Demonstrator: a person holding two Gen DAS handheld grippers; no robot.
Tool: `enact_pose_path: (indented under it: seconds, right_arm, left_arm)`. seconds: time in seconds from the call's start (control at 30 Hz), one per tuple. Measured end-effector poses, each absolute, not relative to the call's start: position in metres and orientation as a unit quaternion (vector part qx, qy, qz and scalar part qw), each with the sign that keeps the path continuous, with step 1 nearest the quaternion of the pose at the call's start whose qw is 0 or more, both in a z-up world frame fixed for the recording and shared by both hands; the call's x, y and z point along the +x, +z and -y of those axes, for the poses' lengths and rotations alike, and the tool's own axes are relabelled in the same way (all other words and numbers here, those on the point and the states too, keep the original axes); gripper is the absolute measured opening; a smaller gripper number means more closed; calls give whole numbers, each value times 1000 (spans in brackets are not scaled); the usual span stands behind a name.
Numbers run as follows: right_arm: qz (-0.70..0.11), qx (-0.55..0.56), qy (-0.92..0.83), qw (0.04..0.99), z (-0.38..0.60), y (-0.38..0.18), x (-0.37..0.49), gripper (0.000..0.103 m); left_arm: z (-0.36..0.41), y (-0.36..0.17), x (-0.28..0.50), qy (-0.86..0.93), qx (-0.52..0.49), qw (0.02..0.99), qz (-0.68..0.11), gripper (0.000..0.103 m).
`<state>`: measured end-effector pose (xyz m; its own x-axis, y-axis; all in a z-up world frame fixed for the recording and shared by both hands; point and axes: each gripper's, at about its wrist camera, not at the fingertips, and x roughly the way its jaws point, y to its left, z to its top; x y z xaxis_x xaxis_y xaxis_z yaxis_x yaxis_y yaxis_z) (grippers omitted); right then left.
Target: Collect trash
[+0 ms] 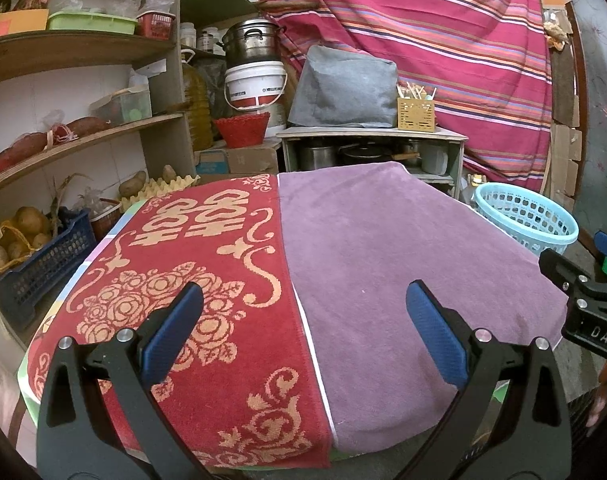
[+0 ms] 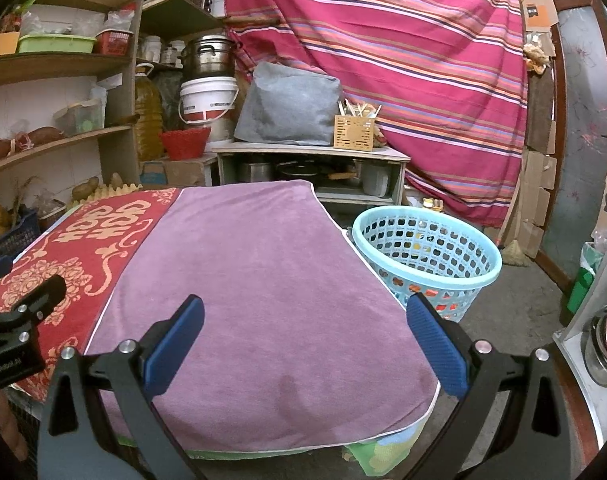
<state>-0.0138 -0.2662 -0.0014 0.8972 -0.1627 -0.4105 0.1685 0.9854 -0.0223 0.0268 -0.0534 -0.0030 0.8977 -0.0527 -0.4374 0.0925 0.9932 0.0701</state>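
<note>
A light blue perforated basket [image 2: 427, 252] stands on the floor to the right of the table; colourful scraps show through its holes. The basket [image 1: 527, 220] also appears at the right in the left wrist view. The table carries a red patterned towel [image 1: 191, 280] and a purple towel [image 1: 383, 264], and I see no loose trash on them. My left gripper [image 1: 303, 320] hangs open above the towels' near part, nothing between its blue pads. My right gripper [image 2: 303, 320] is open over the purple towel [image 2: 263, 300], empty too.
Wooden shelves [image 1: 83, 60] with food, crates and bottles stand at the left. A low cabinet [image 1: 371, 148] with pots, a grey covered object and a utensil box is behind the table. A striped cloth [image 1: 423, 40] hangs at the back. A metal appliance [image 2: 595, 340] sits at the right.
</note>
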Motion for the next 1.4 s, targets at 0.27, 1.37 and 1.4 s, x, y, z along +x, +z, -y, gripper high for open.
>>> enact_pose_path:
  seconds: [0.27,1.37,1.4]
  right_arm:
    - [-209,7,-79,975,264,-1,-14,99]
    - [-208,6,-80,975,262,-1,-14,99]
    - [-209,6,-80,975,262,-1,-14,99]
  left_arm:
    - [53,-3,27,-37,46,973,-223,98]
    - [51,-3,28,-38,46,973,-223,98]
    - [52,-3,28,-39,46,973,-223,98]
